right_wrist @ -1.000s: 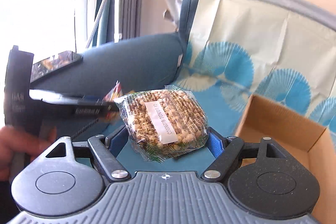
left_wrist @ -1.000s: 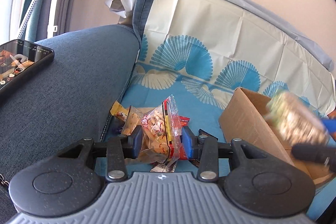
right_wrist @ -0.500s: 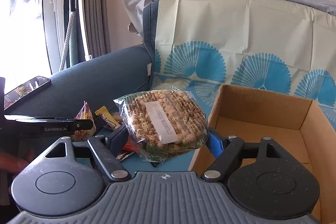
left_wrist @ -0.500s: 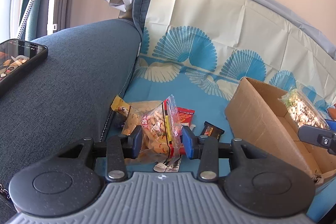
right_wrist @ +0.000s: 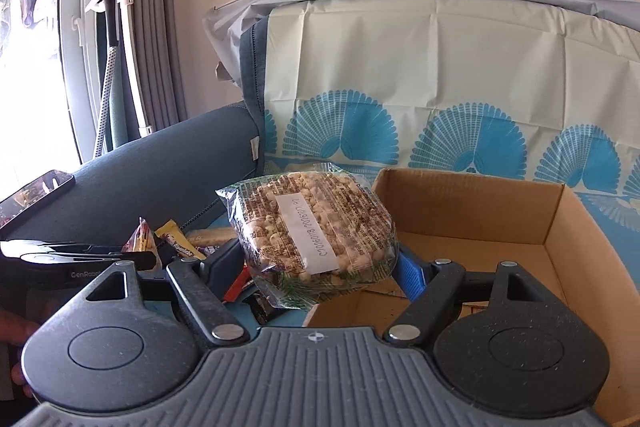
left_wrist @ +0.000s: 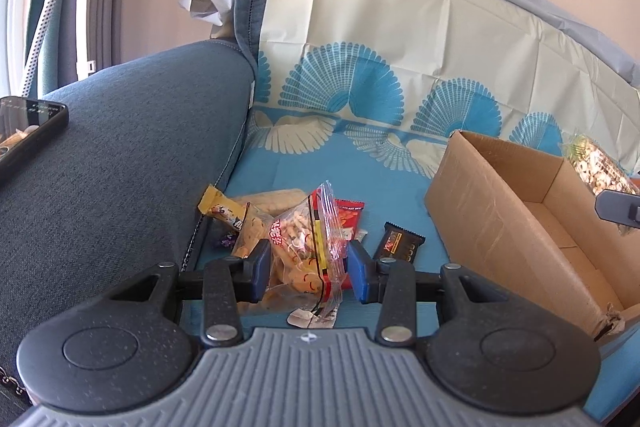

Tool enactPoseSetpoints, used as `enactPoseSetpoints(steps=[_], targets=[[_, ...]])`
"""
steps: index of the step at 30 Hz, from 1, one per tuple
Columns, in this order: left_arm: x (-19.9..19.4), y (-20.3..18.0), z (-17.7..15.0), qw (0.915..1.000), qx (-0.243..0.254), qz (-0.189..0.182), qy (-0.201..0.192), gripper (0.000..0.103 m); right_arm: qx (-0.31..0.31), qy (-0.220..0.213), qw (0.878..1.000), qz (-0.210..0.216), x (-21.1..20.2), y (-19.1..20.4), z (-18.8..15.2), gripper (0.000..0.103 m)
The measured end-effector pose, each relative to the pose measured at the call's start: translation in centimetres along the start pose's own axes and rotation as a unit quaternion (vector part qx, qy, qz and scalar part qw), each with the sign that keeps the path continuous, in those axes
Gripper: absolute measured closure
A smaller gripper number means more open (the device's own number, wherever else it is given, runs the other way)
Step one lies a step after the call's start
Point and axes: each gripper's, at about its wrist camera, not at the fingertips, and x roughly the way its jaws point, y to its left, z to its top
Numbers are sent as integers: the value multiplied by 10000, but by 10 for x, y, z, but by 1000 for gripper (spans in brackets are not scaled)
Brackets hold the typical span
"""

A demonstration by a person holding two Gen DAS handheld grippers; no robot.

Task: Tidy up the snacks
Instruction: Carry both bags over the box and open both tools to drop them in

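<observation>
Left wrist view: the left gripper (left_wrist: 307, 273) has its fingers closed on a clear zip bag of snacks (left_wrist: 306, 255). Ahead of the fingers lies a snack pile (left_wrist: 256, 215), hard against the blue armrest (left_wrist: 120, 163) to their left. To the right, past a dark chocolate bar (left_wrist: 398, 241), stands the cardboard box (left_wrist: 472, 203), open-topped.

Right wrist view: the right gripper (right_wrist: 320, 267) clamps a puffed grain packet (right_wrist: 312, 227) at the box's near-left corner; bare box floor lies right of the fingers.

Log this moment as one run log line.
left gripper: shut on zip bag | right gripper: shut on puffed-grain pack, at cardboard box edge
</observation>
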Motion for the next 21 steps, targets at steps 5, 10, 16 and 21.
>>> enactPoseSetpoints(steps=[5,10,16,21], targets=[[-8,3,5,9994,-315,-101,77,58,189,-22,9994,-282,-4,-19,1,23],[-15,-9,16,9984,-524,-134,183,58,257,71,9968,-758,-2,-37,1,32],[-23,-58,47,9976,-262,-626,-100,59,620,187,9913,-1145,1,-62,-2,36],[-26,-119,67,9908,1,-1331,-233,58,1055,232,9808,-1622,3,-83,-4,35]])
